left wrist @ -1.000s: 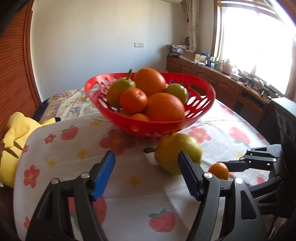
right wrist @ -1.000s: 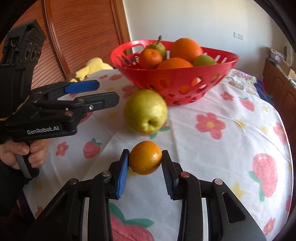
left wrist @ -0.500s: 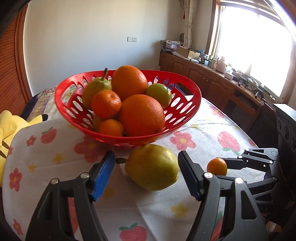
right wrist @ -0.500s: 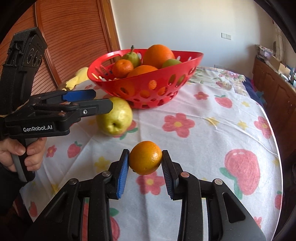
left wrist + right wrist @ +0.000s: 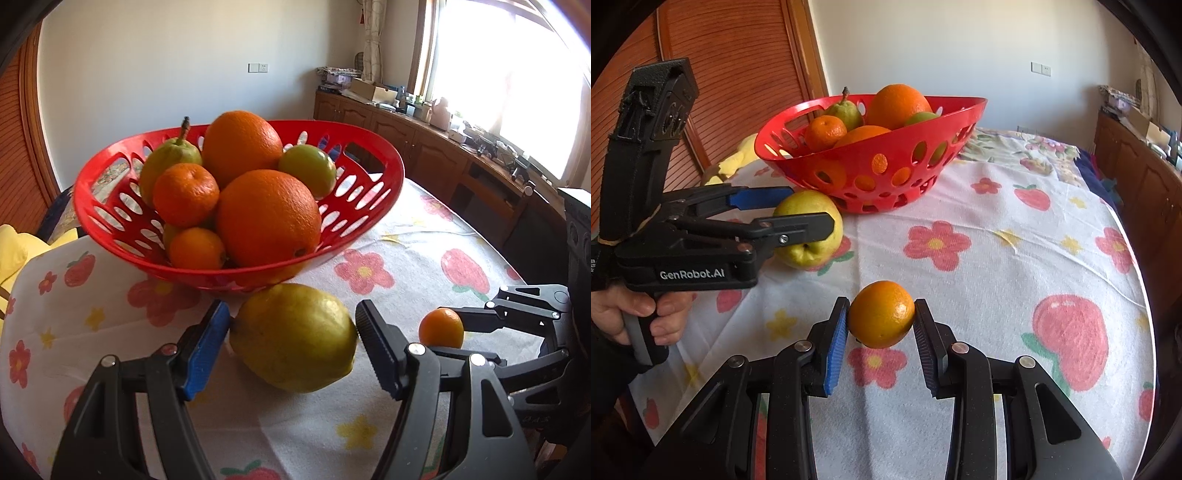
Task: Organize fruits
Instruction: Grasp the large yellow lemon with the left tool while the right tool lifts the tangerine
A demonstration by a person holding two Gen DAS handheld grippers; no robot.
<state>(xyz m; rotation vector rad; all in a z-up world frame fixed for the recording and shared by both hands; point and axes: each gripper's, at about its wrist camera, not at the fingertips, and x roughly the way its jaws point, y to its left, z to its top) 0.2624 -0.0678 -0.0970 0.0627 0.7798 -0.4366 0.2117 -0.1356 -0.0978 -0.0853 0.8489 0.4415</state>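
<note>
A red basket [image 5: 332, 127] [image 5: 905, 147] holds oranges, tangerines and green pears on the flowered tablecloth. In front of it lies a yellow-green pear [image 5: 295, 339] [image 5: 801, 254]. My left gripper [image 5: 291, 314] [image 5: 810, 208] straddles the pear, one finger on each side; the jaws are open and the pads stand close to its skin without pressing. To the right, my right gripper [image 5: 881, 308] [image 5: 443, 330] is shut on a small orange [image 5: 882, 314], held just above the cloth. A hand [image 5: 639, 317] grips the left tool's handle.
The round table's cloth [image 5: 997, 229] has bare room right of the basket, and its edge curves down on the right. A yellow plush toy [image 5: 11, 251] lies beyond the table's left edge. Wooden cabinets [image 5: 424, 140] line the wall under the window.
My left gripper has come forward and down until its fingers flank the pear, which earlier lay ahead of them. The right gripper drifted a little with the small orange still clamped.
</note>
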